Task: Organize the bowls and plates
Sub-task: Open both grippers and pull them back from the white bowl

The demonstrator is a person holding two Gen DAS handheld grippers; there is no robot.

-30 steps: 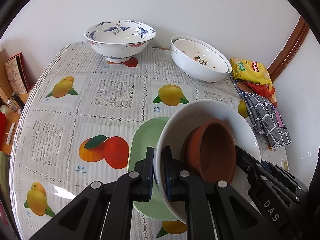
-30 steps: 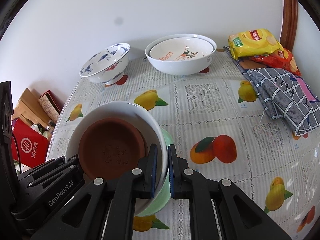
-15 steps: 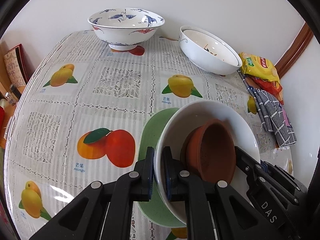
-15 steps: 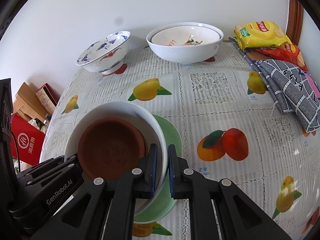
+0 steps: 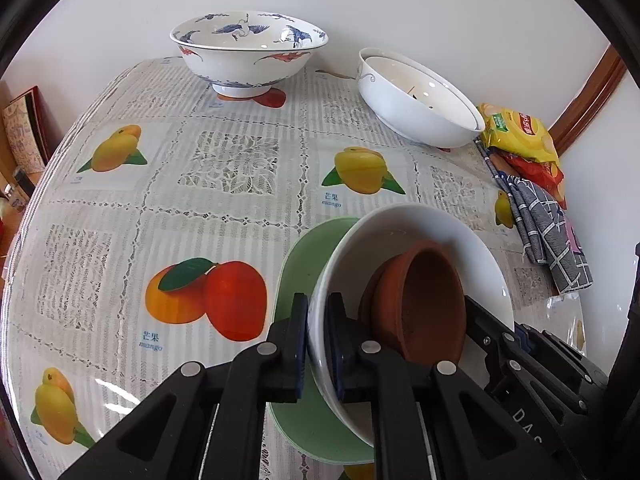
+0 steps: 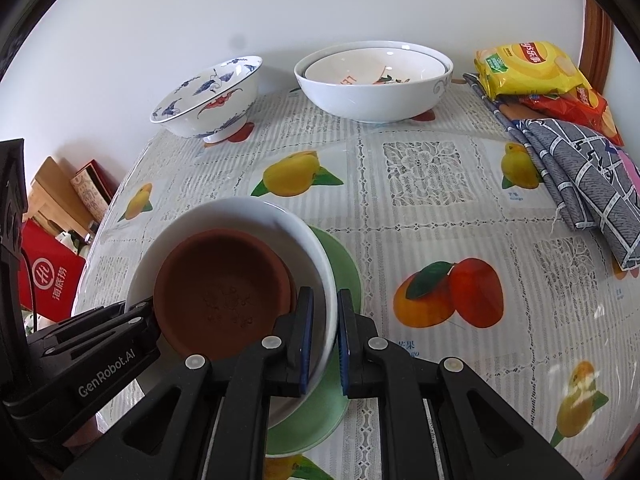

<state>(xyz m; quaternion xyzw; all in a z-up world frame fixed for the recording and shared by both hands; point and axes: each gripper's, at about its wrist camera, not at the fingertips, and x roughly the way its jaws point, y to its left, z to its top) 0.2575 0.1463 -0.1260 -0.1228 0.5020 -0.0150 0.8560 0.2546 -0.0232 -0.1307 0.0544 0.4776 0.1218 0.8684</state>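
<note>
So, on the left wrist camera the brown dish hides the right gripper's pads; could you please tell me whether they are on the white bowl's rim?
Observer: Yes. The right gripper is shut on the rim of the white bowl, with one pad inside the wall and one outside.
Operator: Thank you. I also can't make out what sits inside the large white bowl near the wall.
Observer: A smaller bowl is nested in it, with red lettering and a fruit picture on its inner wall.
</note>
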